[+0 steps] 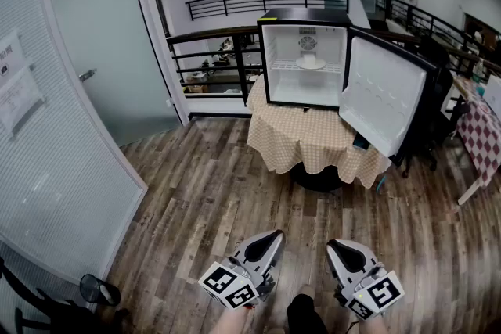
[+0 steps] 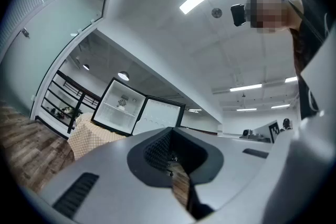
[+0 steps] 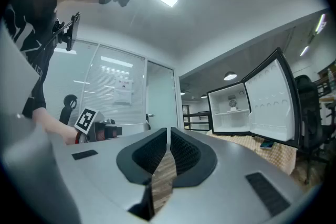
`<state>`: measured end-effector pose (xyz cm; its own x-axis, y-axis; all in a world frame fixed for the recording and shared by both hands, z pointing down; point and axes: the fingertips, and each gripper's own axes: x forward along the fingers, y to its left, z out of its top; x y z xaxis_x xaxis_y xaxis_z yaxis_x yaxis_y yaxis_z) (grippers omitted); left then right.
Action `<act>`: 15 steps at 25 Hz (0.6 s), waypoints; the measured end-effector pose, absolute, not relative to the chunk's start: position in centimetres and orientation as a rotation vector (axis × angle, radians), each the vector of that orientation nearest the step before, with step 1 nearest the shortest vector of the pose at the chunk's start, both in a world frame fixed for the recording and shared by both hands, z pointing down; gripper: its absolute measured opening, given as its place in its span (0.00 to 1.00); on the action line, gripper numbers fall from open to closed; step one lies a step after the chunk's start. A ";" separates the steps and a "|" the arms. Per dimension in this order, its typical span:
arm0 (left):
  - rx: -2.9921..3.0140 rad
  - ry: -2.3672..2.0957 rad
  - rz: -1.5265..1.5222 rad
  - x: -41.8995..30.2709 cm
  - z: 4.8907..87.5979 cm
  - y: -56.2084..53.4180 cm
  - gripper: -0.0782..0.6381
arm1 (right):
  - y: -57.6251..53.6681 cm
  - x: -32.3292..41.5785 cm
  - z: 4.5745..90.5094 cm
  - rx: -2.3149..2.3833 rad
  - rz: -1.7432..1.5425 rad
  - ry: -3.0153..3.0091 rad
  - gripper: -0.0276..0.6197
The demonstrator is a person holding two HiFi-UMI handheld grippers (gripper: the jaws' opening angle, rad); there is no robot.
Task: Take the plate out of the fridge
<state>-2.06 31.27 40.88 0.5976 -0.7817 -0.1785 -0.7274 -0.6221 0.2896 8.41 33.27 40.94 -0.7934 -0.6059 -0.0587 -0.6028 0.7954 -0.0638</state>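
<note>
White round plate (image 1: pixel 311 64) is sitting on the wire shelf of the small black fridge (image 1: pixel 305 15), its door swung wide, up on the check-clothed round table (image 1: pixel 301 143), well apart from us. The left gripper (image 1: pixel 270 237) and right gripper (image 1: pixel 337 247) are both pressed together, empty. I'd be stepping close, spreading one pair, coming in level at the rim

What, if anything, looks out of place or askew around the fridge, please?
Nothing stands out. The fridge sits squarely on the cloth-covered table, its door swung wide open, and the plate rests level on the shelf. No spill or damage shows.
</note>
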 end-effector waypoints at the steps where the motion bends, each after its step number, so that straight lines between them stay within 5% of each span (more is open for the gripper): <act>1: 2.638 -1.256 -0.432 -2.0 40.9 31.8 0.12 | 33.8 8.4 41.0 -0.984 -0.054 2.910 0.12; 15: 2.676 -1.248 -0.404 -1.5 40.7 32.3 0.12 | 34.0 8.5 40.9 -1.020 -0.001 2.908 0.12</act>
